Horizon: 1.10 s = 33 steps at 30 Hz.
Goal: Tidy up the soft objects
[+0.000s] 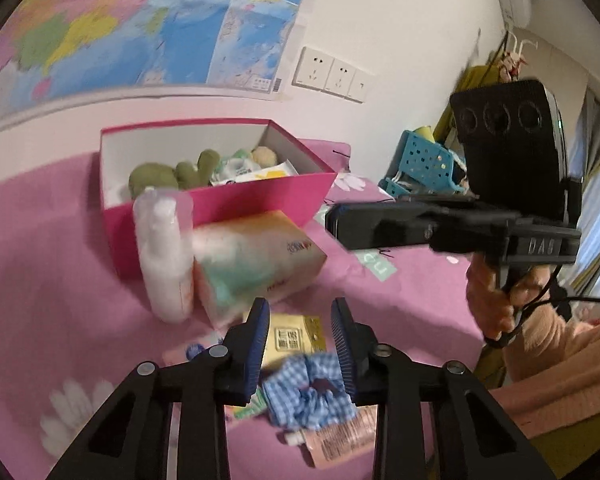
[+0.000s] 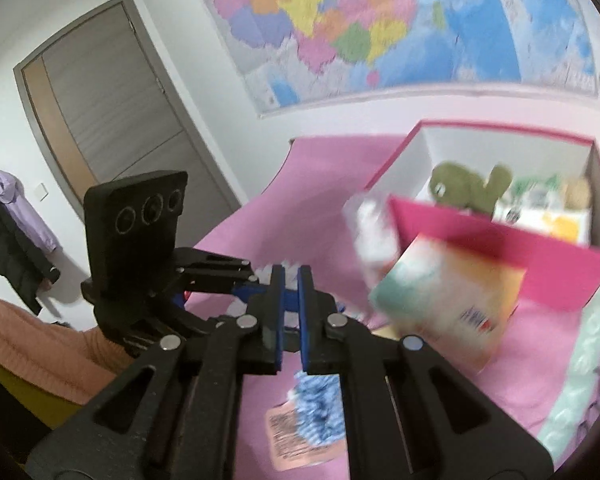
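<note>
A blue-and-white checked scrunchie (image 1: 308, 392) lies on the pink bedspread, just below and between the fingers of my open left gripper (image 1: 302, 320); it also shows in the right wrist view (image 2: 320, 408). My right gripper (image 2: 290, 280) has its jaws nearly together with nothing between them; in the left wrist view it (image 1: 340, 226) hovers at the right. An open pink box (image 1: 220, 200) holds a green plush toy (image 1: 168, 174), a beige plush ball (image 1: 265, 156) and packets. A soft tissue pack (image 1: 256, 256) and a white pack (image 1: 164, 252) lean against its front.
A yellow sachet (image 1: 296, 338) and a pink packet (image 1: 336, 440) lie by the scrunchie. A blue basket (image 1: 424, 160) stands at the far right. A map covers the wall (image 2: 380, 20); a door (image 2: 112, 120) is at the left. The person's peach sleeve (image 1: 560, 360) is at the right.
</note>
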Available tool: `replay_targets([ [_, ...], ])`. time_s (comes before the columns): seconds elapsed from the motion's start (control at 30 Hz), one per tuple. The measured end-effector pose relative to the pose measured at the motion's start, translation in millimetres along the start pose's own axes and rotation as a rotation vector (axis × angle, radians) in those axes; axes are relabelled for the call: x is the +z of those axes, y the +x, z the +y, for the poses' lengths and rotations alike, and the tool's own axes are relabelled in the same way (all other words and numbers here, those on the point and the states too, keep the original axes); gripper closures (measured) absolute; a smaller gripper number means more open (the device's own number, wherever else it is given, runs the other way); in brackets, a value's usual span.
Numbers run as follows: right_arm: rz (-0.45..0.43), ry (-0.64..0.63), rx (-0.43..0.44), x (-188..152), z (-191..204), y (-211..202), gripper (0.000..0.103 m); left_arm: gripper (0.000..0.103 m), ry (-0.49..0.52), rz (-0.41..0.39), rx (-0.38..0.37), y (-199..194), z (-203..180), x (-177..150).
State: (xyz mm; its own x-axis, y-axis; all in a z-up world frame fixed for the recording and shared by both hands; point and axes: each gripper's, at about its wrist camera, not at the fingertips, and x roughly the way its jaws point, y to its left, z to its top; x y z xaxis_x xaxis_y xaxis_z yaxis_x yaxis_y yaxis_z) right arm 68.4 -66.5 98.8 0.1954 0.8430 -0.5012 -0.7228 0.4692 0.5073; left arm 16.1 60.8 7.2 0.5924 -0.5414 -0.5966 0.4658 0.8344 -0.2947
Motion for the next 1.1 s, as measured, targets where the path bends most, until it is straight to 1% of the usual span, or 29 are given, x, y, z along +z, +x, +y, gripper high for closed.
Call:
replay_targets([
  [0.07,0.014,0.001,-0.008,-2,-5,-1,0.096,0.071,-0.01,0.015,0.001,4,3,0],
  [0.1,0.031,0.015,-0.026,-7,-8,1,0.094,0.069,-0.022,0.026,0.0,5,5,-3],
  [0.13,0.057,0.03,-0.026,-12,-11,5,0.081,0.068,-0.033,0.038,0.0,8,8,-6],
  [0.17,0.082,0.039,-0.026,-19,-14,7,0.058,0.066,-0.044,0.052,0.008,8,12,-12],
  [0.2,0.106,0.042,-0.048,-30,-16,11,0.05,0.063,-0.053,0.059,0.016,9,14,-16],
  [0.23,0.133,0.043,-0.054,-37,-17,16,0.047,0.062,-0.067,0.07,0.025,10,17,-20],
  [0.3,0.192,0.041,-0.058,-53,-16,28,0.047,0.062,-0.092,0.091,0.034,11,22,-29],
  [0.33,0.228,0.024,-0.074,-62,-14,36,0.047,0.062,-0.104,0.096,0.034,10,24,-33],
  [0.4,0.281,-0.004,-0.119,-74,-12,48,0.056,0.061,-0.126,0.101,0.026,9,26,-39],
  [0.47,0.315,-0.007,-0.124,-80,-12,55,0.09,0.058,-0.137,0.103,0.011,9,26,-43],
  [0.5,0.316,-0.011,-0.123,-81,-12,56,0.093,0.053,-0.14,0.106,0.004,10,26,-45],
  [0.57,0.278,-0.015,-0.114,-75,-10,50,0.094,0.047,-0.138,0.121,0.006,15,24,-45],
  [0.67,0.195,-0.011,-0.08,-57,-8,31,0.095,0.042,-0.098,0.136,-0.003,18,14,-44],
  [0.8,0.108,-0.034,-0.062,-31,-4,11,0.096,0.042,-0.061,0.12,-0.015,19,9,-31],
  [0.93,0.054,-0.077,-0.077,-9,3,-1,0.096,0.043,-0.03,0.063,-0.021,14,6,-7],
  [0.97,0.044,-0.088,-0.083,-3,4,-2,0.096,0.05,-0.015,0.039,-0.01,10,4,0],
  [1.0,0.033,-0.103,-0.089,6,4,-2,0.096,0.062,-0.001,0.023,-0.002,8,2,7],
  [1.03,0.024,-0.114,-0.098,12,4,-3,0.096,0.066,0.019,0.01,0.003,5,-1,15],
  [1.1,0.0,-0.132,-0.103,25,1,-6,0.096,0.068,0.049,-0.017,0.031,-2,-2,27],
])
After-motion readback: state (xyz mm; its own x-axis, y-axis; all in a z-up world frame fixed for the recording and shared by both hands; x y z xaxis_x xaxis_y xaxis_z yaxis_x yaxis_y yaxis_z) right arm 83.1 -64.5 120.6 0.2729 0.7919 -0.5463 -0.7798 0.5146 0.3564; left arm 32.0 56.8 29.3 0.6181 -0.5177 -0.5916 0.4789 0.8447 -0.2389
